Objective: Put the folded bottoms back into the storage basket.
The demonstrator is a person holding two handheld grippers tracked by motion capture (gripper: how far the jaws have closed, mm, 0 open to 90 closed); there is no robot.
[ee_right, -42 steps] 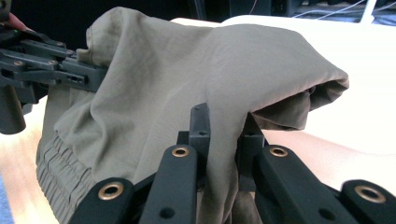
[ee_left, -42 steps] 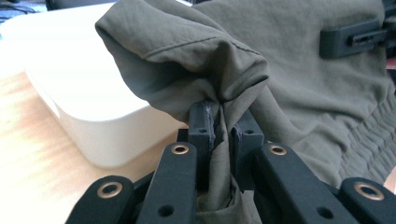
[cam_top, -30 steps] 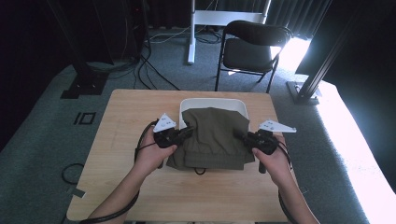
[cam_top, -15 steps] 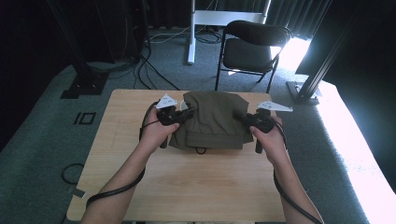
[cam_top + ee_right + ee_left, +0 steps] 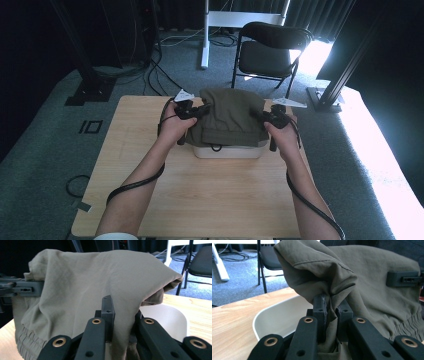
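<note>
Beyond the table we see a black folding chair on grey carpet, with sunlight falling bright on the floor to its right. A white stand leg rises behind the table, loose cables trail across the carpet at the left, and a black frame post leans at the right.

Lit from the right rear: harsh daylight glare blown out across the grey carpeted floor beside the black folding metal chair. Left background sunk in near-black shadow. Pale wooden tabletop evenly, softly lit. Close black plastic gripper linkages slightly soft; mild edge distortion.
</note>
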